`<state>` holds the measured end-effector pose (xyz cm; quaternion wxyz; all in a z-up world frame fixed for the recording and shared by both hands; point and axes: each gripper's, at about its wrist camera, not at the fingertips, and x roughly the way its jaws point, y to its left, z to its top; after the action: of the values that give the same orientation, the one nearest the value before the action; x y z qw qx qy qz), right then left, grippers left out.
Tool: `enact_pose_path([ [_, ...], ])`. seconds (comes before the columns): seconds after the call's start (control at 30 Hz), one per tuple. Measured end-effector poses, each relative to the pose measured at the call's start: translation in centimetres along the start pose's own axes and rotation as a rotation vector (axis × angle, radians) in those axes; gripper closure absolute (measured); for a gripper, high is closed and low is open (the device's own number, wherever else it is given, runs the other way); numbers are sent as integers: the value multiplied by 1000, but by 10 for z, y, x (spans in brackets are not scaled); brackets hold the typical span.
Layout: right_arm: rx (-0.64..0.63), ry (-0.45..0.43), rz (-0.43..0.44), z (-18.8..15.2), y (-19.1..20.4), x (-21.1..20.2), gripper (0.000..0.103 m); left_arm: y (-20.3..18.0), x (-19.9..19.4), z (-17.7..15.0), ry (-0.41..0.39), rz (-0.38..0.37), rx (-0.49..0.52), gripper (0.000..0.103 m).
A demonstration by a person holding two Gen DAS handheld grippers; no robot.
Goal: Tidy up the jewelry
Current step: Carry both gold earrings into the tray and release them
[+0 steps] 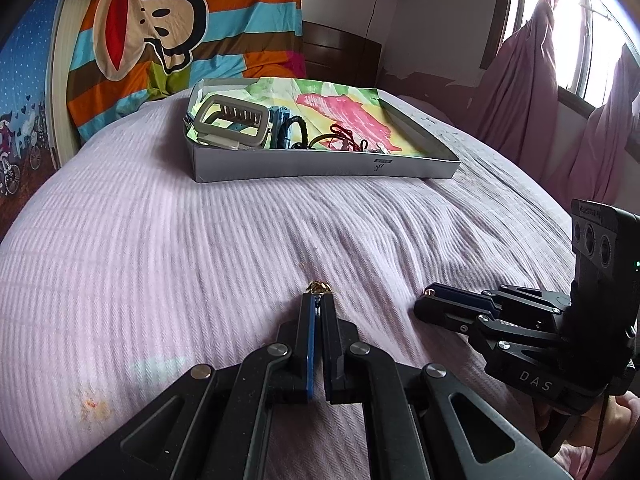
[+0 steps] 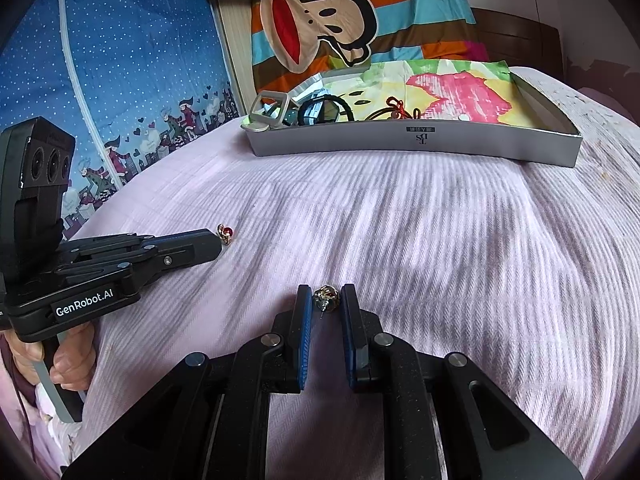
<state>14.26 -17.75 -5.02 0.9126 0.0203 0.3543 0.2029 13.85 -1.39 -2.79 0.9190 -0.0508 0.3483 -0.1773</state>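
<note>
Bed (image 1: 160,240): pale lilac ribbed cover, carries all items below.

Left gripper (image 1: 318,300): jaws drawn together on a small gold earring (image 1: 319,287) that juts from the tips. In the right wrist view the same earring (image 2: 225,234) shows a red bead and sits at the end of the left gripper (image 2: 218,240), low over the cover.

Right gripper (image 2: 326,294): jaws apart, a second earring (image 2: 327,296) lying between the blue pads (image 2: 306,320), gold with a thin post pointing back toward the camera; whether either pad touches it cannot be told. In the left wrist view the right gripper (image 1: 426,300) lies low on the cover, right of the left one, with a glint of gold at its tip.

Box (image 2: 400,142): shallow, grey, open-topped, at the far side of the bed, well apart from both grippers. Lining: bright printed paper (image 2: 460,92). Contents, bunched at its left end: a grey rectangular frame (image 1: 236,120), a black hair tie (image 2: 332,106), a red cord (image 2: 400,108), blue pieces.

Behind the bed: striped monkey cloth (image 1: 180,32); pink curtain (image 1: 560,92) at the window.
</note>
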Motion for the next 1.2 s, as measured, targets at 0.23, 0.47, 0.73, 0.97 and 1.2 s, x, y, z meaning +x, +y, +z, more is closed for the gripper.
enact_pose_path([
  [0.23, 4, -4, 7, -1, -1, -1, 90, -1, -3, 0, -10, -2, 11, 100],
  [0.47, 5, -18, 11, 0, -2, -2, 90, -3, -10, -1, -44, 3, 25, 100],
  [0.73, 8, -68, 32, 8, -3, -11, 90, -8, -19, 7, -73, 1, 42, 100],
  [0.97, 18, -104, 45, 17, -8, -13, 90, -13, -22, 21, -115, 24, 40, 100],
  [1.2, 7, -159, 53, 38, -14, -15, 90, -14, -15, 43, -165, 49, 8, 100],
])
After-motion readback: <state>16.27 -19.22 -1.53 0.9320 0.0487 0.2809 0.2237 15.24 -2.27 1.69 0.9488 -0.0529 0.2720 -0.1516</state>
